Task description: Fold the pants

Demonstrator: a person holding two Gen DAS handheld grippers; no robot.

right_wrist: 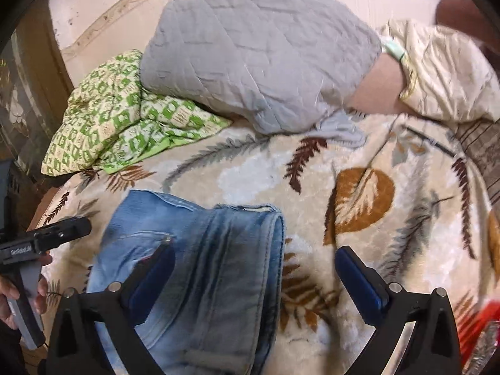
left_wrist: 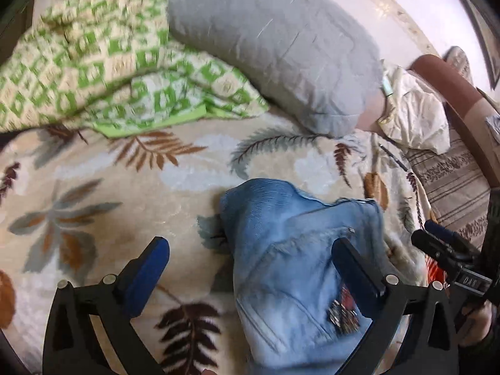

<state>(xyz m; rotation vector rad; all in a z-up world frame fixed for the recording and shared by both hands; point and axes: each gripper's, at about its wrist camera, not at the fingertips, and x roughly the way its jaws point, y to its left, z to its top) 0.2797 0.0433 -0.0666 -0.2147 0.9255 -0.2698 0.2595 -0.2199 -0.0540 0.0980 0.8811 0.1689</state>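
Light blue jeans (left_wrist: pixel 281 218) lie folded in a thick bundle on a cream blanket with a leaf pattern (left_wrist: pixel 125 172). My left gripper (left_wrist: pixel 250 244) hangs open above the bundle's left edge. Its right finger (left_wrist: pixel 356 268) stands over the denim, its left finger over bare blanket, and nothing is pinched. In the right wrist view the jeans (right_wrist: pixel 218 250) show a folded edge and seams. My right gripper (right_wrist: pixel 255 250) is open too, its left finger (right_wrist: pixel 156 272) over the denim and the other over blanket. Each view shows the other gripper at its edge, the right gripper (left_wrist: pixel 437 243) and the left gripper (right_wrist: pixel 62 228), the latter held by a hand (right_wrist: pixel 9 297).
A grey quilted pillow (left_wrist: pixel 275 47) and a green-and-cream checked quilt (left_wrist: pixel 93 62) lie at the far side of the bed. A crumpled cream cloth (left_wrist: pixel 415 112) and a striped brown cover (left_wrist: pixel 453 181) are at the right. Something red (right_wrist: pixel 475 322) sits at the near right.
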